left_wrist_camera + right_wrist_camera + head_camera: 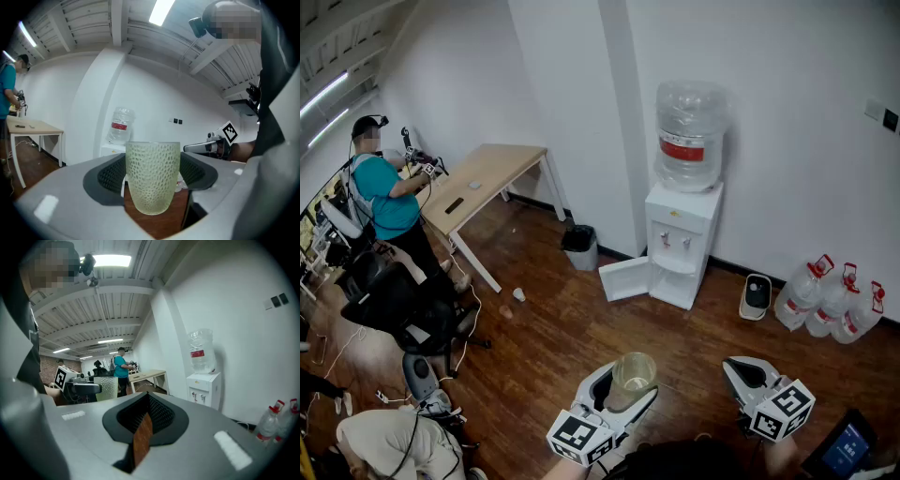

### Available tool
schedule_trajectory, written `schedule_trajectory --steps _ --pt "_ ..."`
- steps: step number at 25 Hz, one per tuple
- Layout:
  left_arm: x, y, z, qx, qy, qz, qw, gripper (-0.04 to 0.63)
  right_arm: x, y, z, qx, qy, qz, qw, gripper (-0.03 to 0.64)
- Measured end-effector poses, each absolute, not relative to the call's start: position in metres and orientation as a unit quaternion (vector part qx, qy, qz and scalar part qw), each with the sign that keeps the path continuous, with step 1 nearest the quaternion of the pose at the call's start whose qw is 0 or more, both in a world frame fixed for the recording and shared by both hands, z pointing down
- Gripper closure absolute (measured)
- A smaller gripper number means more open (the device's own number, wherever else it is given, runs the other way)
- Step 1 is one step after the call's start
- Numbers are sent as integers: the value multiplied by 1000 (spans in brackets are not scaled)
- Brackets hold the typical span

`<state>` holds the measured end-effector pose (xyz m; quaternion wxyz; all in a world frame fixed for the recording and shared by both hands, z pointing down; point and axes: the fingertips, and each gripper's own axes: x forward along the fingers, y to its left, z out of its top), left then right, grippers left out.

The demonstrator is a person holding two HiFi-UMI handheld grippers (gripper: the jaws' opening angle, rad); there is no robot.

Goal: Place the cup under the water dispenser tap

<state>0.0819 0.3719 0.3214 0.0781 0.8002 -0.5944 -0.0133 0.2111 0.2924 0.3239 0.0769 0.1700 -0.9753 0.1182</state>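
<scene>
At the upper left of the head view, a person in a teal shirt (pixel 389 192) is seen standing beside a light wooden table (pixel 492 171), and a small black bin (pixel 580 246) is set against the wall further right. At the lower centre, the left gripper (pixel 628 389) is held over the dark wooden floor (pixel 553 328) with its jaws spread fairly wide and pressed on either side of the cup (pixel 152 176), a pale green, dimpled, translucent tumbler that is kept upright between the pads. The cup is thus found at the bottom middle of the frame, well apart from the water dispenser (pixel 682 246), which stands against the white wall above it, topped by a large clear bottle (pixel 690 131), its lower door swung open to the left. The right gripper (pixel 745 377) is seen at the lower right, its jaws brought fully together with nothing between them. Three spare water bottles (pixel 834 300) are leaned by the wall at the far right.
</scene>
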Motion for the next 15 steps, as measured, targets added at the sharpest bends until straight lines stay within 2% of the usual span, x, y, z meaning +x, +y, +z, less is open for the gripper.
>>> schedule_trajectory --steps 8,15 --pt "50 362 330 810 -580 -14 89 239 184 294 342 185 -970 133 85 615" --pt "27 310 338 818 -568 -4 92 239 158 243 351 187 -969 141 82 615"
